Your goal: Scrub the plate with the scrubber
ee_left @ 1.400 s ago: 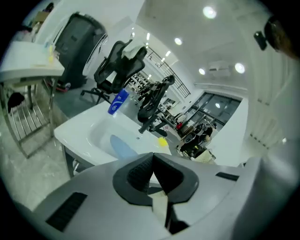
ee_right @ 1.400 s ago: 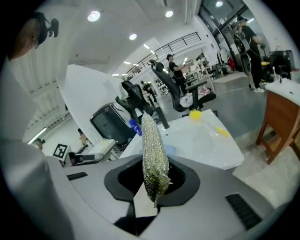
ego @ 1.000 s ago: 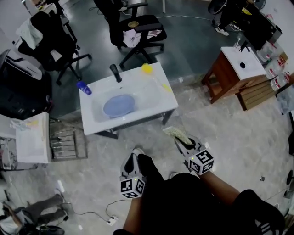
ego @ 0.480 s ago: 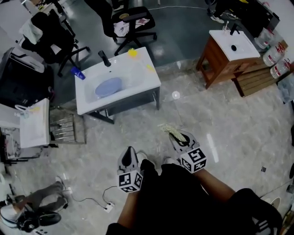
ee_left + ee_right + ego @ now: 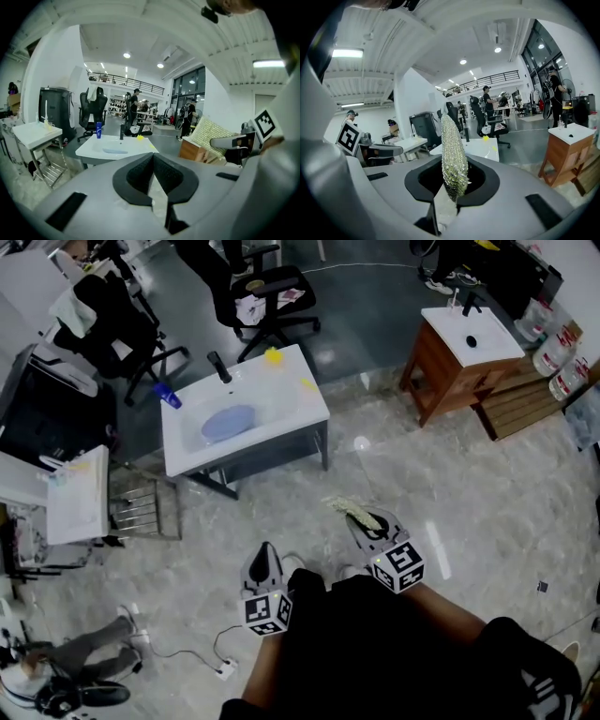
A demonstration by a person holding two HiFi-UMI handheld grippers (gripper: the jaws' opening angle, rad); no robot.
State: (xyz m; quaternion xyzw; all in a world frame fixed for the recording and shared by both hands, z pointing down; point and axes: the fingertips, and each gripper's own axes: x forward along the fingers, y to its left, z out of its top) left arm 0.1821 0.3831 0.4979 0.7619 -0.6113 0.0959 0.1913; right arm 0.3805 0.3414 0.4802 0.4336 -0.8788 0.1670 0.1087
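Shows a blue plate (image 5: 228,422) lying in the basin of a white sink (image 5: 302,401), beside a blue bottle (image 5: 169,396) on its rim, well apart from both grippers across the tiled floor. Holds the left gripper (image 5: 265,554) low near the body, jaws pressed together on nothing. Grips in the right gripper (image 5: 368,524) a pale mesh scrubber (image 5: 351,510), clamped between the jaws and sticking out past their tips. Leaves a wooden stand (image 5: 448,373) farther right.
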